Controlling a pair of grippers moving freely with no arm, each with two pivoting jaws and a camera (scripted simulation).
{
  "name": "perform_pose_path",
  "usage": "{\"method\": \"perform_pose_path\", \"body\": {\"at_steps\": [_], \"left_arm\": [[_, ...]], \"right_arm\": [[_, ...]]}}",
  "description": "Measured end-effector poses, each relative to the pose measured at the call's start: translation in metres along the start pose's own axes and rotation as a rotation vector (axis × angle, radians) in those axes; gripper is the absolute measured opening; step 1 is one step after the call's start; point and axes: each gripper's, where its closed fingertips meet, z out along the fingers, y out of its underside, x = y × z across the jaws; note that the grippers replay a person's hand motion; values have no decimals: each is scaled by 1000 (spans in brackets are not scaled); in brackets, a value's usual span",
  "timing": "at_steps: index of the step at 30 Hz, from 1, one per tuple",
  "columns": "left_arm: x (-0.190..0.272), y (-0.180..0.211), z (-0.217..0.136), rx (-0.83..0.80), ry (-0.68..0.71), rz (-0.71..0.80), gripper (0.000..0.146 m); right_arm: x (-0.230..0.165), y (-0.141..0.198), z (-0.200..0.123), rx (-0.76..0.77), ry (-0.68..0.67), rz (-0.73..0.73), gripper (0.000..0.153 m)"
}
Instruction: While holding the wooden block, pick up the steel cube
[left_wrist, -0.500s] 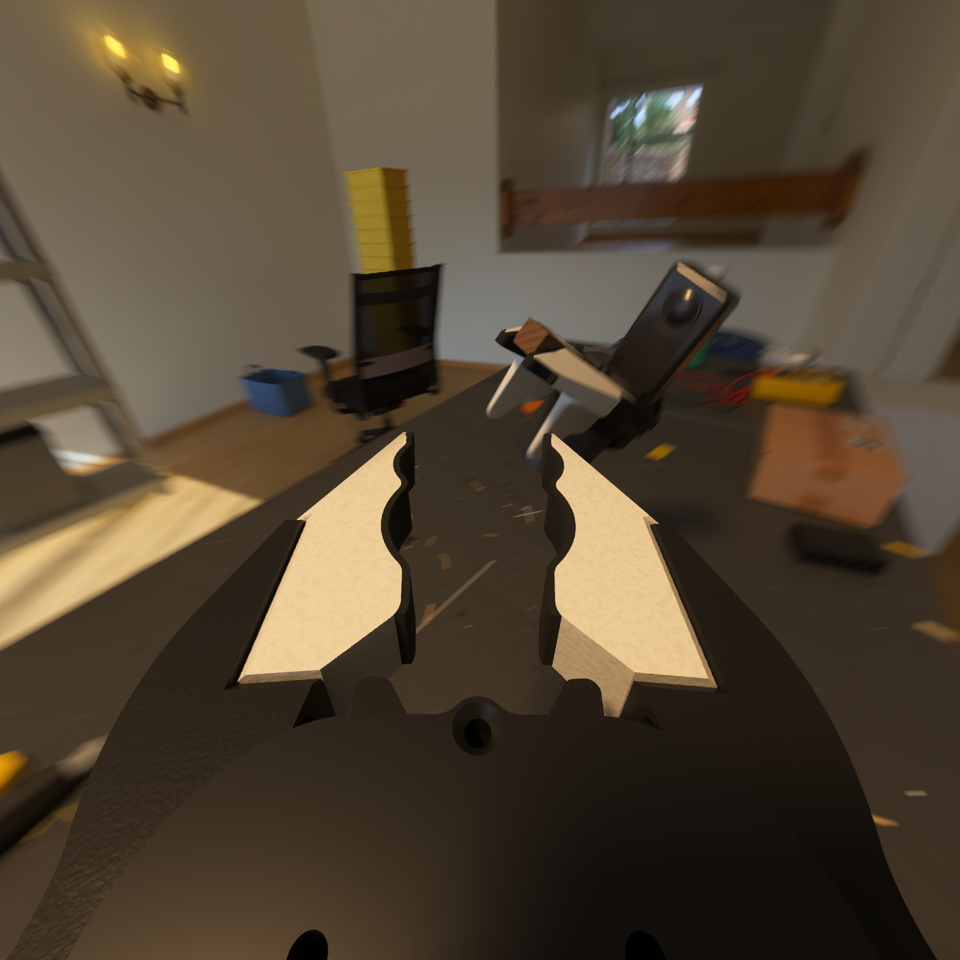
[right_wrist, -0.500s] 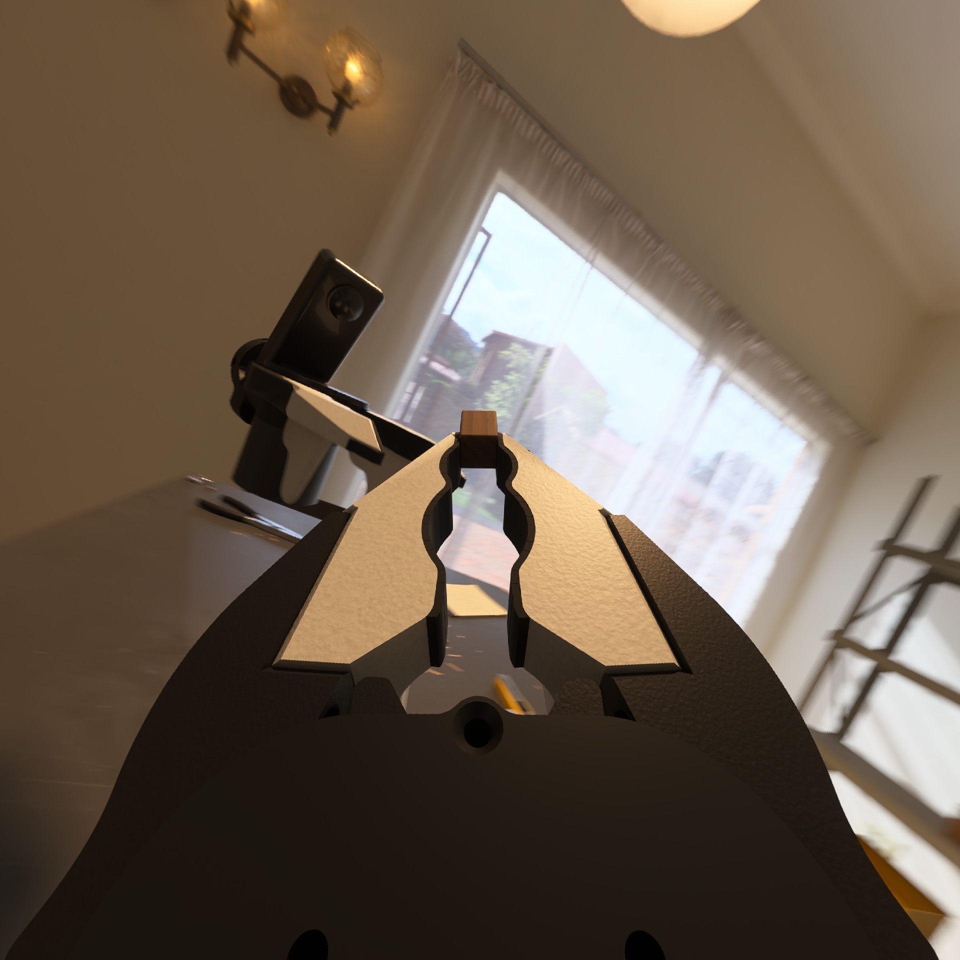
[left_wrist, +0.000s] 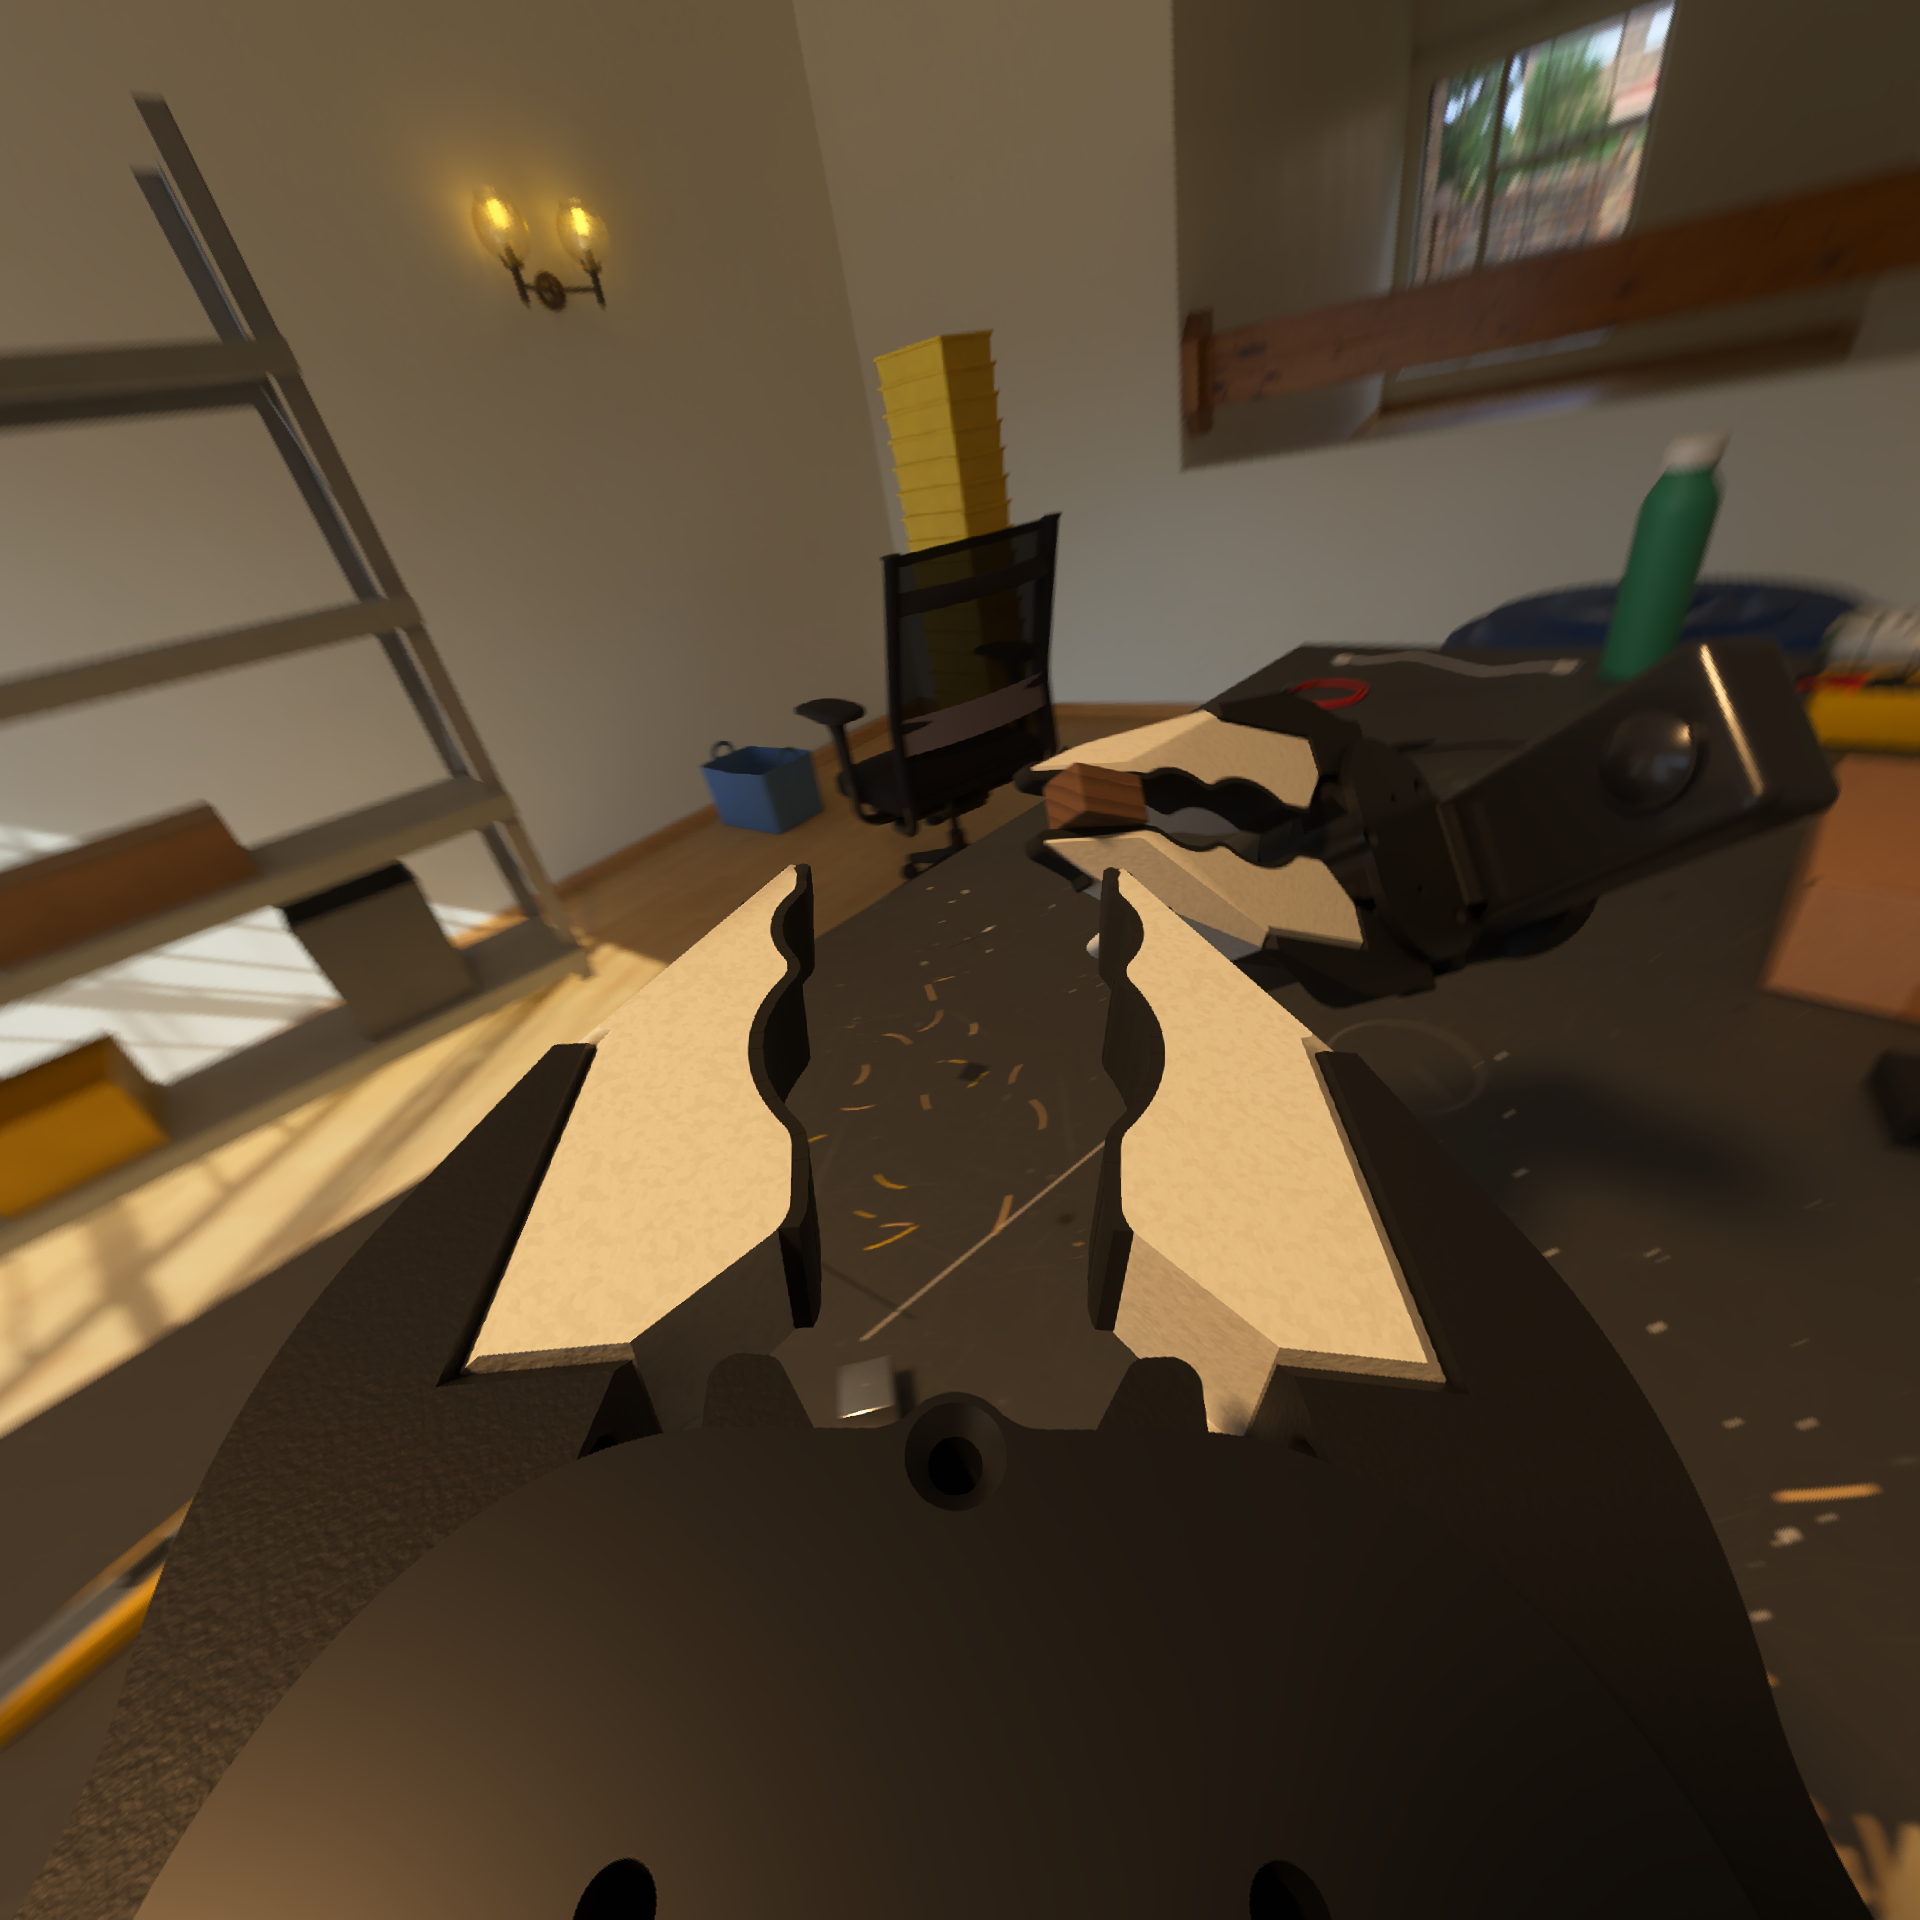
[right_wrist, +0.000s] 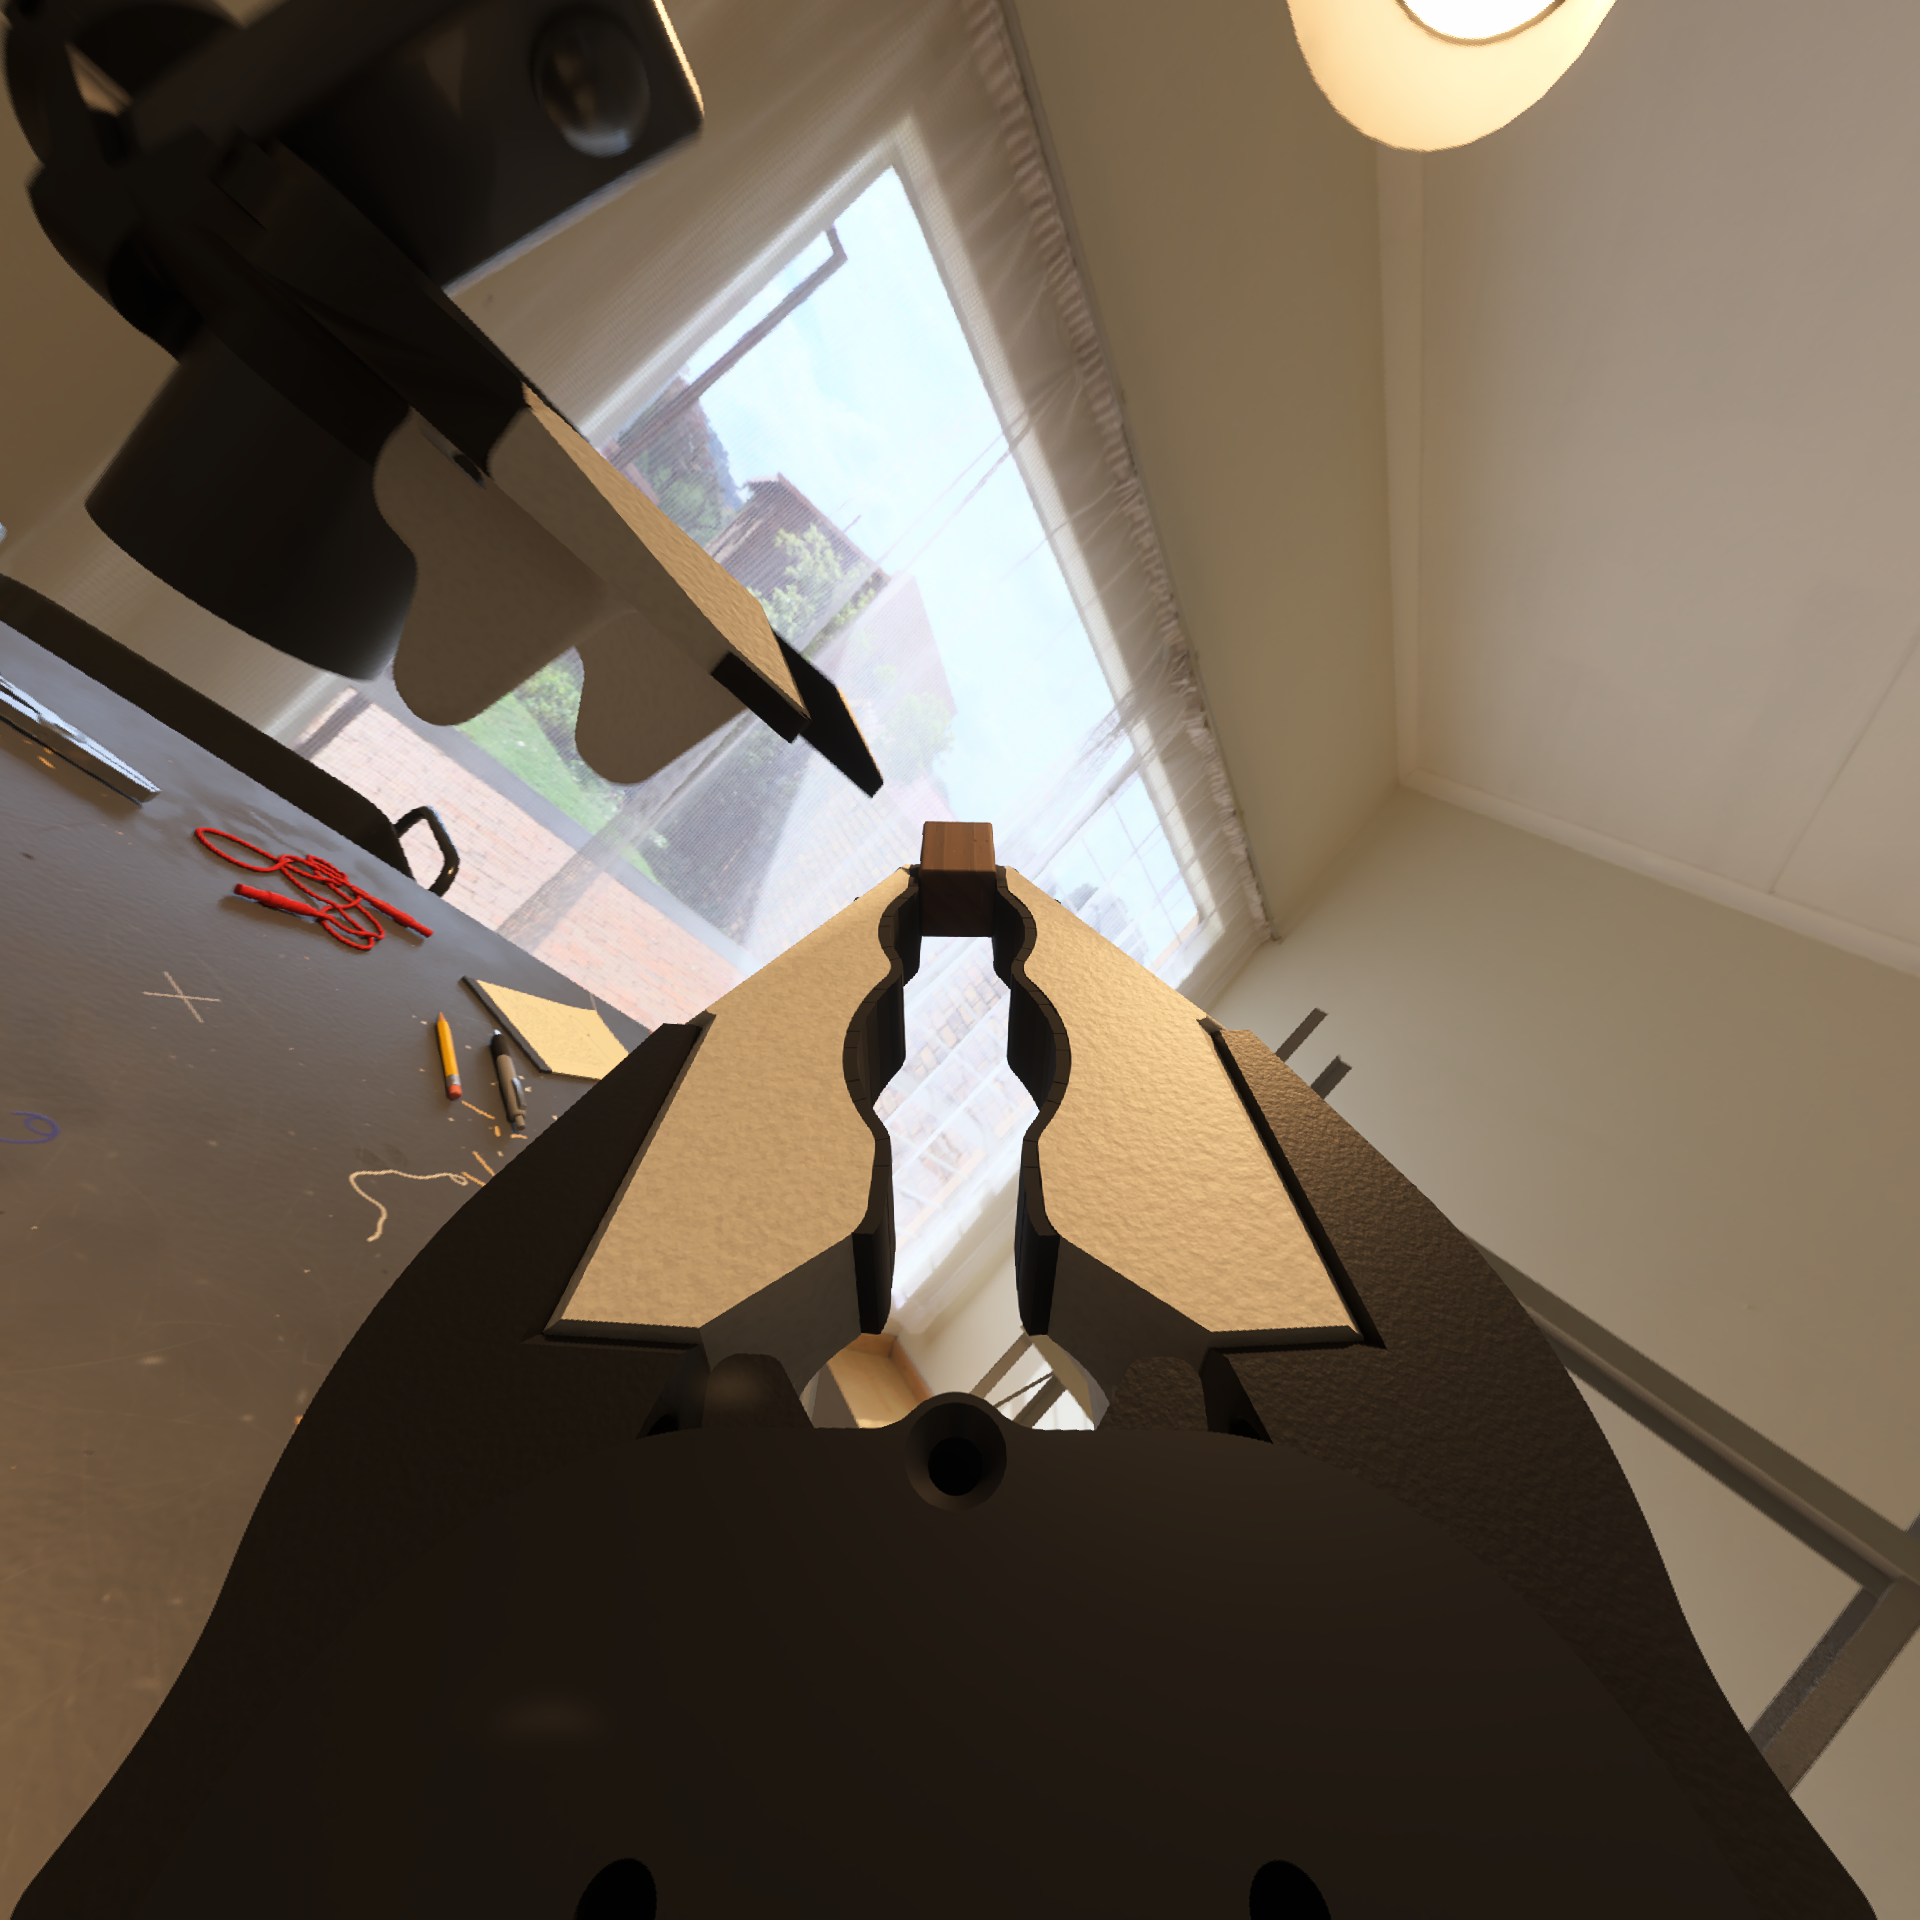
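My left gripper (left_wrist: 956, 894) is open and empty above the dark table (left_wrist: 1558, 1195). A small grey steel cube (left_wrist: 868, 1387) shows low in the gap at the base of its fingers, lying on the table and touching neither finger. My right gripper (right_wrist: 956, 883) is shut on a small brown wooden block (right_wrist: 956, 878) at its fingertips and points up toward the window. In the left wrist view the right gripper (left_wrist: 1070, 805) hovers just ahead and to the right with the wooden block (left_wrist: 1091, 795) in it. In the right wrist view the left gripper (right_wrist: 821, 727) looms close at the upper left.
On the table are a green bottle (left_wrist: 1662, 561), a cardboard sheet (left_wrist: 1860, 894), a red cable (right_wrist: 312, 883), a pencil (right_wrist: 447, 1055), a marker (right_wrist: 507, 1075) and a tan sheet (right_wrist: 551, 1023). Beyond it stand an office chair (left_wrist: 966, 675), a blue bin (left_wrist: 758, 784) and a metal rack (left_wrist: 312, 623).
The two grippers have come closer together. The right gripper has tilted further up with the block still held. The steel cube has come into view at the base of the left fingers.
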Motion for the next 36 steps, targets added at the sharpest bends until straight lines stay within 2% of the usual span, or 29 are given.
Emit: {"method": "perform_pose_path", "body": {"at_steps": [3,7,9,11,13,16,19,21,24,29,36], "left_arm": [[-11,2,0,55,54,-188,50],[-12,7,5,104,210,-416,44],[-8,11,9,100,284,-491,44],[-13,15,11,101,292,-522,44],[-27,28,14,71,205,-500,44],[-50,75,24,-134,2,-303,49],[-58,130,40,-346,-89,-193,74],[-64,154,50,-332,-150,-233,84],[-72,191,53,-284,-230,-262,85],[-76,266,46,-538,-268,-230,88],[-72,296,49,-641,-244,-244,77]], "right_arm": [[0,-3,-1,11,10,-35,12],[-5,-7,-2,45,-9,-49,12],[-8,-8,-3,59,-15,-73,12],[-5,-7,-3,42,-6,-109,12],[6,-7,-5,21,12,-153,12],[28,-15,-12,7,22,-173,12],[41,-19,-16,-48,-21,-164,12],[47,-17,-18,-83,-32,-167,12],[54,-14,-21,-100,-34,-183,12],[61,-13,-25,-93,-49,-136,12],[63,-18,-27,-77,-62,-121,12]]}}
